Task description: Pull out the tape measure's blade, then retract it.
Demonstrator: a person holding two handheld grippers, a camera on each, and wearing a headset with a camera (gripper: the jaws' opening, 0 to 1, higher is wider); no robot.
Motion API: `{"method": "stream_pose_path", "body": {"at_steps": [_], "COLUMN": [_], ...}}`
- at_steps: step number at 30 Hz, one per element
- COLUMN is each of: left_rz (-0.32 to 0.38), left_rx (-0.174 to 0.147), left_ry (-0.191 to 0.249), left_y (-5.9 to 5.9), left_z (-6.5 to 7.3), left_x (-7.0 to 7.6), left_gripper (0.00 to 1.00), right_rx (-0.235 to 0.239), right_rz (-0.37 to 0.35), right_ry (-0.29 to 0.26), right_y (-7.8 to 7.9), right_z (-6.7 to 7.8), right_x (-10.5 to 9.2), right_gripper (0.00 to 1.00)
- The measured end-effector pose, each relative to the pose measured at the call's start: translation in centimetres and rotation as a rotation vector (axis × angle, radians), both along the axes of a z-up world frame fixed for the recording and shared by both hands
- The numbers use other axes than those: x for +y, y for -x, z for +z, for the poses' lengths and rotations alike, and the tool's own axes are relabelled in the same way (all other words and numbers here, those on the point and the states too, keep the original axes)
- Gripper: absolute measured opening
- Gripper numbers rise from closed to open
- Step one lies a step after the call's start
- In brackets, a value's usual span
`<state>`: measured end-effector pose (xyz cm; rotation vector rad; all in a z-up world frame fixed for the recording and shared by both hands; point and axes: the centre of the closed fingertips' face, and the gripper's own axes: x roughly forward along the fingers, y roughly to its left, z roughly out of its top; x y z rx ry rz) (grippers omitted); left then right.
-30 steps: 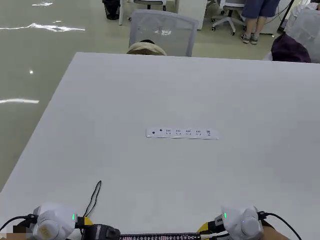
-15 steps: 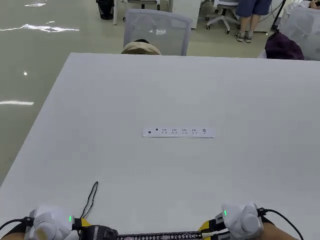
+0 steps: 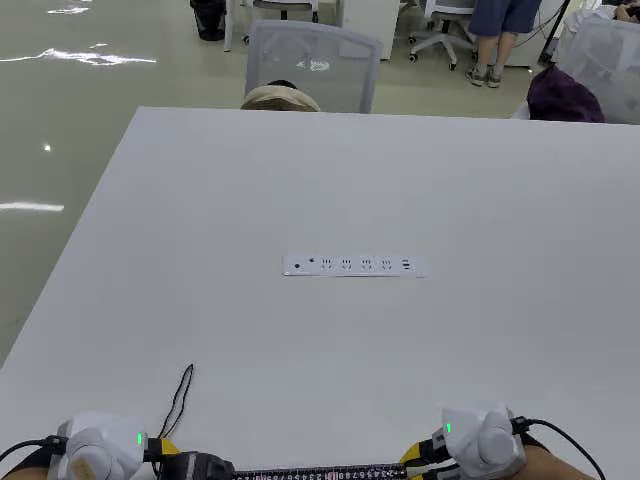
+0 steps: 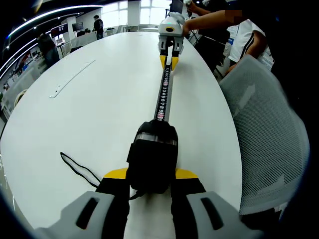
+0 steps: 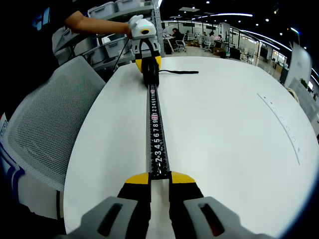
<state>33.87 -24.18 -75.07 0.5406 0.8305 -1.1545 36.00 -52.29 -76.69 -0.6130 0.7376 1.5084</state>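
**Blade drawn out and held taut, with retraction to come**

At the near edge of the counter, the left hand-held gripper has its yellow-tipped jaws pressed against the sides of the black tape measure, pinching its case. From the case mouth the blade runs straight and low over the counter to the right hand-held gripper, whose jaws are closed on the blade's free end, where the lowest numerals begin.

Against the head views from a second ago, almost nothing about the work differs. The two grippers sit the same way apart and the exposed length of blade looks unchanged. The slight slide of everything in the picture is the headset moving, not the objects. This suggests the pull has stopped and the first half of the task is likely done. What remains is to let the blade run back in, probably by bringing the right gripper toward the case.

Just beyond the case, the tape measure's thin black strap lies loose on the counter. Further out, mid-counter, a white power strip lies well clear of the blade. A grey mesh chair stands past the far edge.
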Motion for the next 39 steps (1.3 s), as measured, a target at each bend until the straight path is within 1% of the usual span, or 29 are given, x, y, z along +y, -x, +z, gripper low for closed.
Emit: {"method": "stream_pose_path", "body": {"at_steps": [4, 5, 7, 8, 15, 18, 21, 26, 31, 35, 39], "left_rz": [0.001, 0.001, -0.004, -0.01, -0.01, -0.01, -0.01, -0.001, 0.007, 0.018, 0.013], "left_rx": [0.003, 0.003, 0.002, 0.003, 0.005, 0.004, 0.005, 0.01, 0.009, 0.011, 0.008], "left_ry": [-0.005, -0.004, -0.003, -0.009, -0.011, -0.012, -0.014, -0.011, -0.014, -0.015, -0.013], "left_y": [-0.1, -0.2, -0.2, -0.1, 0.0, 0.0, 0.0, 0.0, -0.1, 0.0, -0.1], "left_z": [-0.1, -0.1, -0.2, -0.2, -0.2, -0.2, -0.2, -0.2, -0.2, -0.2, -0.2], "left_x": [-0.1, -0.2, -0.6, -0.7, -0.6, -0.6, -0.6, -0.6, -0.6, -0.6, -0.6], "left_gripper": [0.28, 0.28, 0.28, 0.28, 0.28, 0.28, 0.28, 0.29, 0.28, 0.29, 0.29], "right_rx": [-0.01, -0.006, -0.016, -0.015, -0.021, -0.019, -0.027, -0.034, -0.057, -0.056, -0.051], "right_rz": [-0.001, 0.001, -0.001, -0.005, -0.008, -0.002, -0.001, -0.013, -0.016, -0.023, -0.041], "right_ry": [0.03, 0.032, 0.034, 0.035, 0.054, 0.072, 0.093, 0.1, 0.11, 0.118, 0.123], "right_y": [0.1, 0.3, 0.2, 0.2, 0.3, 0.6, 0.7, 0.5, 0.1, 0.0, 0.0], "right_z": [-0.5, -0.4, -0.4, -0.4, -0.7, -1.1, -1.5, -1.4, -1.4, -1.4, -1.5], "right_x": [0.0, 0.0, -0.1, 0.0, -0.1, -0.1, -0.2, -0.4, -0.3, -0.4, -0.3], "right_gripper": [0.11, 0.11, 0.12, 0.12, 0.13, 0.13, 0.13, 0.13, 0.14, 0.14, 0.14]}}
